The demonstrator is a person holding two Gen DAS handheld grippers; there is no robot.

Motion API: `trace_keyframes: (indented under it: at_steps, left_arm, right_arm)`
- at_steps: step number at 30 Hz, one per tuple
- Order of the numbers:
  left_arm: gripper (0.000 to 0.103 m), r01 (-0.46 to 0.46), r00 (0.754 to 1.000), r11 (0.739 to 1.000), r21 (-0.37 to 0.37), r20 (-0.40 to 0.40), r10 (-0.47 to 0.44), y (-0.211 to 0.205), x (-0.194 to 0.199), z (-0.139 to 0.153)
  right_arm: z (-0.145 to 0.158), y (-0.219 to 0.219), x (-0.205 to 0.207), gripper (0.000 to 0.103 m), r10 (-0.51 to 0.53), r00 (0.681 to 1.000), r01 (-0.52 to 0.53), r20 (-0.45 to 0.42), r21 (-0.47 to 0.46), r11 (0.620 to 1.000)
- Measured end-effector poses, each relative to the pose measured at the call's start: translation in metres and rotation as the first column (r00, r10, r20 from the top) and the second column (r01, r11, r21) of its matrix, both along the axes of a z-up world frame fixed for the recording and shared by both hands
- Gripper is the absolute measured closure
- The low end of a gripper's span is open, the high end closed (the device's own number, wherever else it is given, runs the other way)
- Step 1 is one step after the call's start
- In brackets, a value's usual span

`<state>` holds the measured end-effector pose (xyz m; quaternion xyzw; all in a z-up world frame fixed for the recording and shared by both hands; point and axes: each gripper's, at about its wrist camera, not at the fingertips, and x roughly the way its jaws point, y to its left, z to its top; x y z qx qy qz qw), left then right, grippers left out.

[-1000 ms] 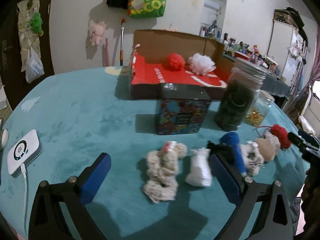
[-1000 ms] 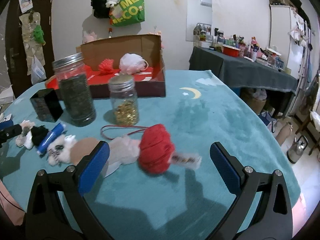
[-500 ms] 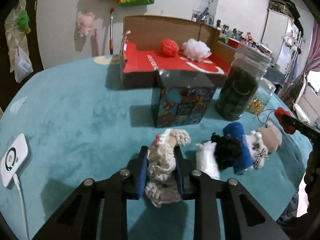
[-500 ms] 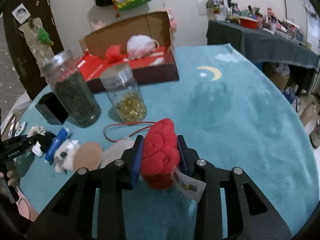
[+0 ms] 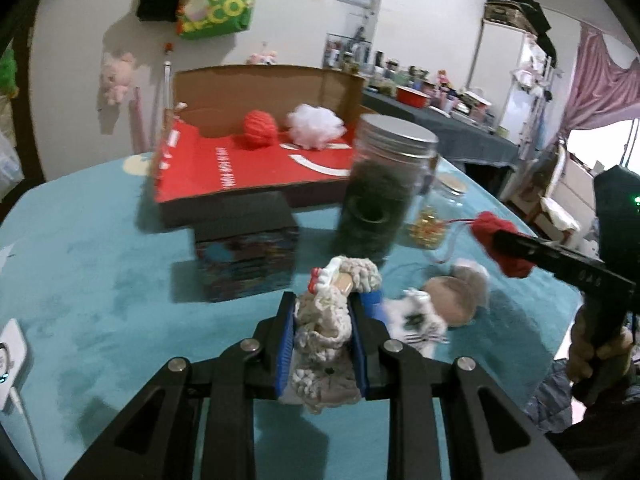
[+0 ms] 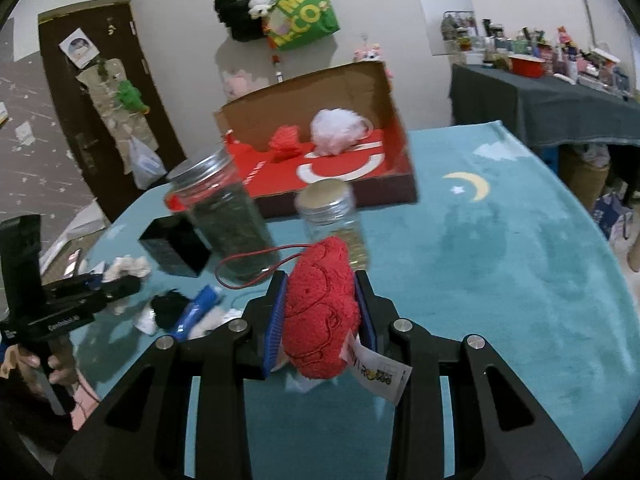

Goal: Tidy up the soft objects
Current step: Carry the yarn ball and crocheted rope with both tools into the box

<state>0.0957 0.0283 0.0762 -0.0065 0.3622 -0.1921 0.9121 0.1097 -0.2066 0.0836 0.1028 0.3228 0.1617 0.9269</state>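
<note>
My left gripper (image 5: 322, 312) is shut on a cream crocheted toy (image 5: 326, 332) and holds it above the teal tablecloth. My right gripper (image 6: 320, 292) is shut on a red plush toy (image 6: 322, 312) with a paper tag and a red cord, also lifted; it shows at the right of the left wrist view (image 5: 500, 240). An open cardboard box with a red flap (image 5: 256, 164) at the back holds a red pompom (image 5: 260, 128) and a white puff (image 5: 316, 126). More soft toys (image 5: 436, 304) lie on the table between the grippers.
A tall dark-filled glass jar (image 5: 380, 200), a small jar with gold bits (image 5: 434, 216) and a black patterned tin (image 5: 246, 252) stand in front of the box. A white device (image 5: 10, 364) lies at the left edge. A blue tube (image 6: 196, 312) lies among the toys.
Both grippers, shut on their toys half a second ago, have lifted them off the table. One second ago both were open.
</note>
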Motion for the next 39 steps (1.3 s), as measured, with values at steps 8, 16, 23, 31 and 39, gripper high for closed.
trace_keyframes:
  at_steps: [8,16,23,31,39]
  left_arm:
    - [0.077,0.035,0.999,0.999,-0.015,-0.019,-0.036,-0.019,0.009,-0.006]
    - [0.077,0.024,0.999,1.000,-0.020,-0.043,-0.025,-0.014,0.012,-0.012]
    - [0.077,0.017,0.999,0.999,-0.032,-0.046,-0.019,-0.007,0.011,-0.011]
    - [0.077,-0.032,0.998,0.998,-0.051,-0.047,0.029,0.018,0.010,-0.003]
    - [0.077,-0.124,0.991,0.992,-0.032,-0.063,0.122,0.055,0.013,-0.003]
  right_arm:
    - [-0.006,0.024,0.008,0.072,0.068,0.998,-0.068,-0.010,0.034,0.997]
    - [-0.014,0.028,0.015,0.072,0.085,0.996,-0.083,-0.040,0.065,0.994]
    - [-0.017,0.028,0.015,0.072,0.085,0.995,-0.082,-0.052,0.067,0.994]
    - [-0.017,0.014,0.014,0.072,0.057,0.997,-0.052,-0.060,0.081,0.995]
    - [-0.016,-0.009,0.011,0.072,0.010,0.997,-0.005,-0.075,0.074,0.997]
